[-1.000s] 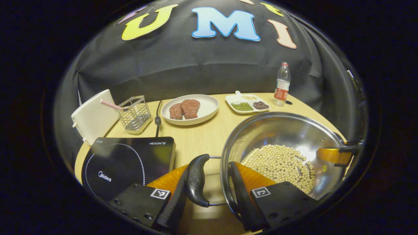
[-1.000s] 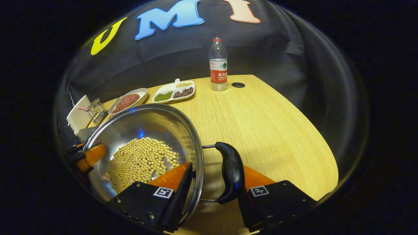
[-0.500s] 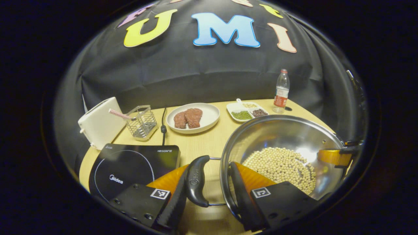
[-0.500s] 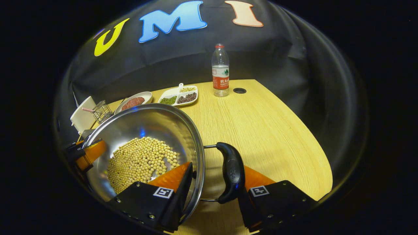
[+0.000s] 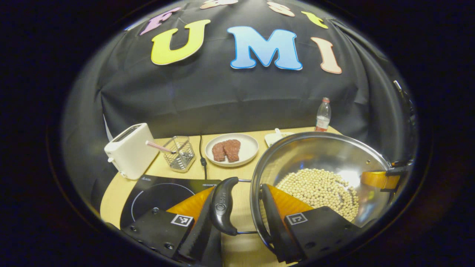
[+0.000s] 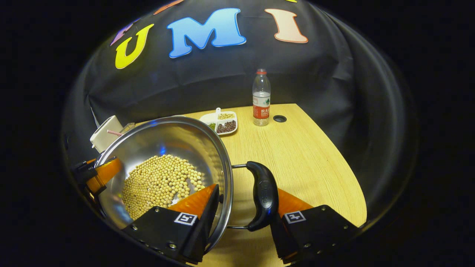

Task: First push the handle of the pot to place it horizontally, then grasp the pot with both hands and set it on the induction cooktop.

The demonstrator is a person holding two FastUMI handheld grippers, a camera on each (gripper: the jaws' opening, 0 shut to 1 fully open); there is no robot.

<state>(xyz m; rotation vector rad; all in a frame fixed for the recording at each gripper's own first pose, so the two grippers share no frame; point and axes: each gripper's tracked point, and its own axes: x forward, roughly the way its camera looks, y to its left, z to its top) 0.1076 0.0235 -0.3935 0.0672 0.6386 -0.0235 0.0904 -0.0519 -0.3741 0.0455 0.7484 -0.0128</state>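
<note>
While the steel pot (image 5: 319, 163), part-filled with pale beans (image 5: 319, 189), occupies the lower right of the left gripper view, the left gripper (image 5: 241, 218) is clamped across its rim and black side handle (image 5: 222, 205), one finger inside the wall and the other outside the handle. In the right gripper view the right gripper (image 6: 243, 215) grips the opposite handle (image 6: 263, 194) and rim likewise, the pot at lower left. The induction cooktop (image 5: 163, 193) lies at lower left of the left gripper view on the wooden table (image 6: 308, 159), beside a toaster (image 5: 130, 150), a wire basket (image 5: 180, 154), a plate of meat (image 5: 232, 148) and a bottle (image 6: 261, 98).
</note>
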